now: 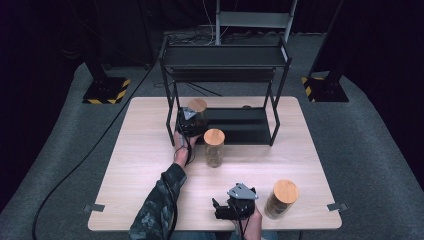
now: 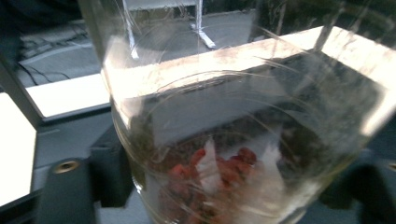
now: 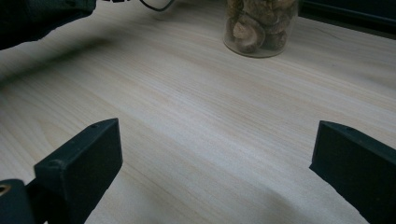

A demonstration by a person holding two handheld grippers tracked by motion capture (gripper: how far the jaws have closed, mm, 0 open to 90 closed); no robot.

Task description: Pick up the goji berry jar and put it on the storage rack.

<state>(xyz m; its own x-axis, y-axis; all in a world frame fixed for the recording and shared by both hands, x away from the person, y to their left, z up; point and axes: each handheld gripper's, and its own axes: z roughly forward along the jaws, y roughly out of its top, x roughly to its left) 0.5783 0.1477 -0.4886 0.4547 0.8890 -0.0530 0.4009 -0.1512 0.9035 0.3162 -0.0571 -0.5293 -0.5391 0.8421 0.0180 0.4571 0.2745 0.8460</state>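
Note:
My left gripper (image 1: 189, 122) reaches into the lower tier of the black rack (image 1: 274, 116) and is shut on a glass jar (image 1: 197, 109) with a wooden lid. In the left gripper view this jar (image 2: 224, 140) sits close up between the jaws of the left gripper (image 2: 219, 191), with red pieces at its bottom. My right gripper (image 1: 225, 205) rests near the table's front edge, open. In the right gripper view the right gripper (image 3: 219, 144) has its jaws wide apart over bare wood. A second lidded jar (image 1: 214, 148) of brown pieces (image 3: 259, 25) stands mid-table.
A third wooden-lidded jar (image 1: 281, 199) stands at the front right, just beside my right hand. The rack has an upper shelf (image 1: 225, 56) over the lower one. The light wooden table (image 1: 140, 165) is bare at the left. A cable (image 1: 90, 150) runs along the floor.

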